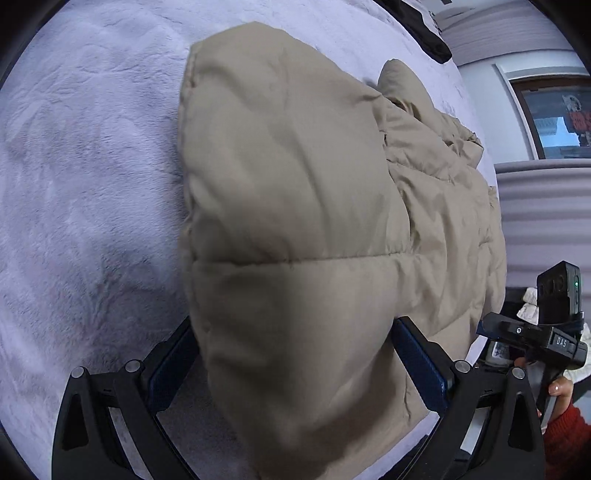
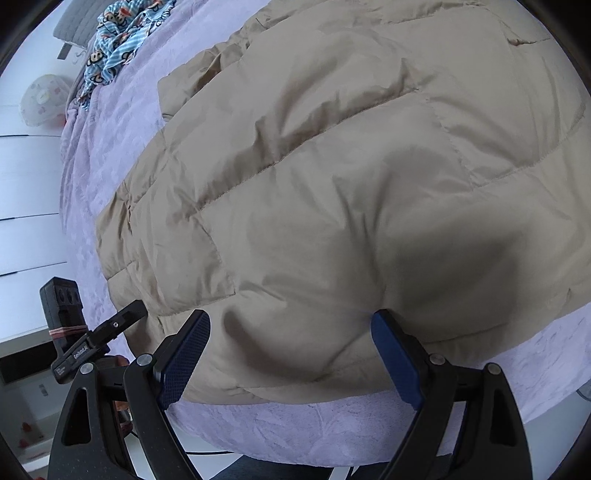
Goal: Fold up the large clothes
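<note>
Here one beige puffer coat [image 2: 332, 177] lies on the lavender bed [image 2: 110, 155], its near hem close to the bed's near edge, with bare blanket open to the left. The left tongs [image 1: 295, 365] clench a padded fold of it; the right tongs [image 2: 291, 354] straddle the hem, spread wide, pads touching the fabric's sides. Far off lie one patterned blue cloth [image 2: 118, 33] and one black item [image 1: 424, 29].

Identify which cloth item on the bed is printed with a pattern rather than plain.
The blue striped cloth with cartoon faces, bunched at the far end of the lilac fleece bedcover. The beige quilted puffer jacket and the bedcover are single-coloured.
</note>
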A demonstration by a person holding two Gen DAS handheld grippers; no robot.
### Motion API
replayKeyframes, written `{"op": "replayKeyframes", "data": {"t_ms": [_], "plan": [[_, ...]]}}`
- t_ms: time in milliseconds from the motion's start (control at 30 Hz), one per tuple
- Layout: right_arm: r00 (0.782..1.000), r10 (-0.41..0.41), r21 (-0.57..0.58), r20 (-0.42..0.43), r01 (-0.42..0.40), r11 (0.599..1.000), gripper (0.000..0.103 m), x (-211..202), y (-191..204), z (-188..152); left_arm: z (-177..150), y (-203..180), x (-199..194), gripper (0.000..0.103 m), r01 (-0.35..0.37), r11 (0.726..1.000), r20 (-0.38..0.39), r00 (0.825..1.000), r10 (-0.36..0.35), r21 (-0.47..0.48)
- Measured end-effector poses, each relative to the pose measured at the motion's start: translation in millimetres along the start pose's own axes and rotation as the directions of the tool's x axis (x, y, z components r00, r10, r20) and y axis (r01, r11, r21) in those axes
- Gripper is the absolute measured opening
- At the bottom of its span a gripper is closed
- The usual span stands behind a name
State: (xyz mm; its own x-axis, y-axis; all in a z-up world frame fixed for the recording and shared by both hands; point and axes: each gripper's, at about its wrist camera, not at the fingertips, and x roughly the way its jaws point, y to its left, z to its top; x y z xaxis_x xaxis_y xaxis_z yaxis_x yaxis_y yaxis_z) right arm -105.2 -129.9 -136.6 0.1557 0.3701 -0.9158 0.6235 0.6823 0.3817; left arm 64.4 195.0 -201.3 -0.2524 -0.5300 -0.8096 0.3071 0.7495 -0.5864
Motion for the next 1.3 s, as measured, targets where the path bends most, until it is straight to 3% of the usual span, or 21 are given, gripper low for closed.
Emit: {"op": "replayKeyframes", "data": {"t_ms": [100,233,267,300,333,433,500,533,567,600,767,967,1167,1300], "plan": [[1.0,-0.001,-0.007,0.0,0.001,1.0,0.091,-1,3,0,7,-2,9,0.102,0.102,0.995,-0.027,0.994,-0.101,0.011],[1.0,0.007,-0.016,-0.007,-0.007,1.0,0.091,-4,2,2,12,-20,24,0.097,0.155,0.987,-0.064,0.986,-0.151,0.053],[1.0,0.011,-0.023,-0.006,-0.012,1.0,0.091,-6,3,3,12,-24,27,0.088,0.143,0.987,-0.067,0.988,-0.139,0.069],[1.0,0.016,-0.036,0.0,-0.016,0.999,0.091,-11,3,4,12,-27,30,0.063,0.14,0.987,-0.082,0.988,-0.133,0.085],[1.0,0.015,-0.052,0.014,-0.014,0.999,0.091,-18,3,6,12,-27,31,0.046,0.163,0.983,-0.097,0.983,-0.154,0.085],[0.997,-0.009,-0.087,0.082,0.017,0.996,0.091,-37,-1,16,13,-37,19,0.031,0.17,0.979,-0.086,0.983,-0.161,0.112],[0.991,-0.03,-0.095,0.127,0.042,0.995,0.088,-46,-6,25,11,-46,9,0.028,0.161,0.978,-0.076,0.985,-0.152,0.131],[0.989,-0.029,-0.104,0.147,0.044,0.994,0.08,-49,-9,30,10,-51,2,0.027,0.16,0.977,-0.07,0.986,-0.152,0.141],[0.987,-0.028,-0.118,0.158,0.047,0.992,0.048,-48,-10,35,8,-57,-2,0.027,0.157,0.976,-0.064,0.987,-0.149,0.149],[0.987,-0.029,-0.13,0.161,0.051,0.99,0.026,-45,-11,41,7,-64,-9,0.027,0.151,0.976,-0.055,0.988,-0.144,0.158],[0.99,-0.003,-0.218,0.143,0.035,0.975,0.018,-11,-12,67,-2,-116,-42,0.027,0.143,0.976,0.024,0.988,-0.149,0.165],[0.993,0.109,-0.196,0.036,-0.1,0.976,0.018,17,-25,92,-9,-200,-47,0.027,0.093,0.99,0.08,0.992,-0.101,0.103],[0.978,0.203,-0.145,-0.056,-0.209,0.967,0.014,33,-44,110,3,-284,-16,0.027,-0.081,0.991,0.063,0.995,0.075,0.105],[0.967,0.245,-0.109,-0.07,-0.251,0.962,0.011,24,-57,115,13,-323,3,0.027,-0.127,0.979,0.039,0.992,0.122,0.16]]}}
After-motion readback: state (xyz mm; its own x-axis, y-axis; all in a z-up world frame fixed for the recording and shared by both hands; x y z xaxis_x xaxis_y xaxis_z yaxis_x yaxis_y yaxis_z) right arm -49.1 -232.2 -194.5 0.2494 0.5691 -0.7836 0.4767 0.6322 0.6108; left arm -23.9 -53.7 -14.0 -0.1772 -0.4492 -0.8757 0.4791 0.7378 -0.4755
